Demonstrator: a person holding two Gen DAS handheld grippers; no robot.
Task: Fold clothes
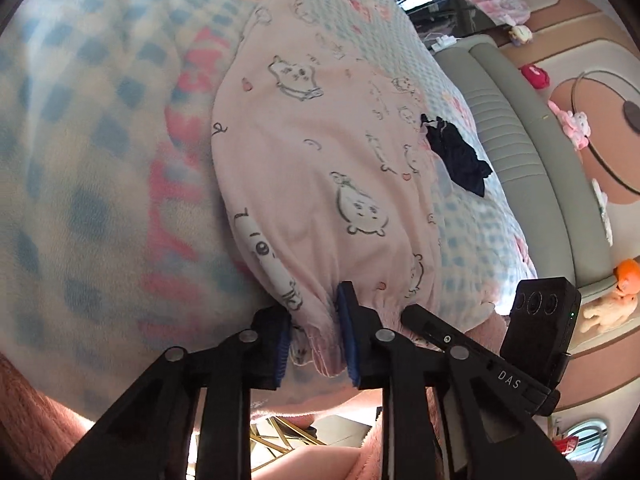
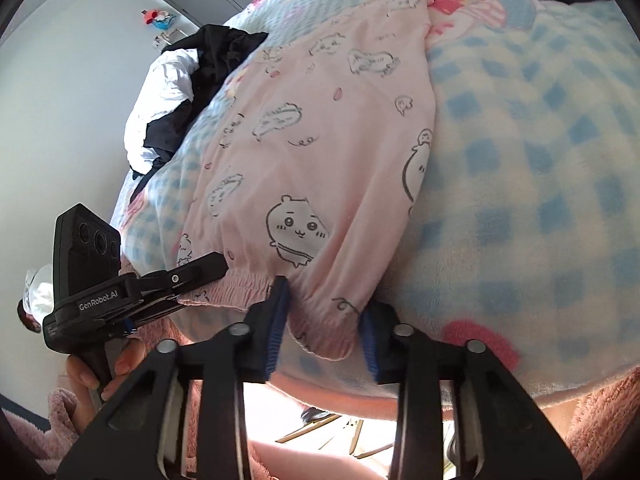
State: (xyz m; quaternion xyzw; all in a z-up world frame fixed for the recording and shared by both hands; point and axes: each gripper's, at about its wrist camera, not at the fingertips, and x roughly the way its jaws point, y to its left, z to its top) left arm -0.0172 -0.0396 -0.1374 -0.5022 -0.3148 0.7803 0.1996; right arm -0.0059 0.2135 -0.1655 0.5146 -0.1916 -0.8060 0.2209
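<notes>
**Inspector:** Garment first. Pink printed trousers (image 1: 320, 168) lie flat on the blue-check blanket (image 1: 80, 160), which covers a bed. The elastic waistband sits at the near edge, against both tools; the long axis runs straight away from them toward the far side of the bed.

**Clerk:** And the grippers?

**Inspector:** The left gripper (image 1: 314, 340) straddles one corner of the waistband, with a bunch of cloth between its blue pads. The pads stand apart with a gap either side of the cloth, so I judge it not clamped. The right gripper (image 2: 324, 328) stands likewise at the other corner: jaws spread, the hem between them, no pinch visible. In the right wrist view the left tool appears alongside, held by a hand (image 2: 100, 372).

**Clerk:** Which is nearer?

**Inspector:** Neither; both are level at the waistband, one per corner. Any lift would carry the waistband away along that long axis, in my judgement. Whether the trousers are already doubled leg on leg I cannot tell.

**Clerk:** Surroundings?

**Inspector:** The blanket is soft fleece and may drag with the cloth. A small dark garment (image 1: 456, 156) lies beside the far leg. A black-and-white clothes heap (image 2: 180, 88) sits at the bed's left edge. A grey padded headboard (image 1: 520, 140) and plush toys are on one side, and a white wall on the other.
</notes>
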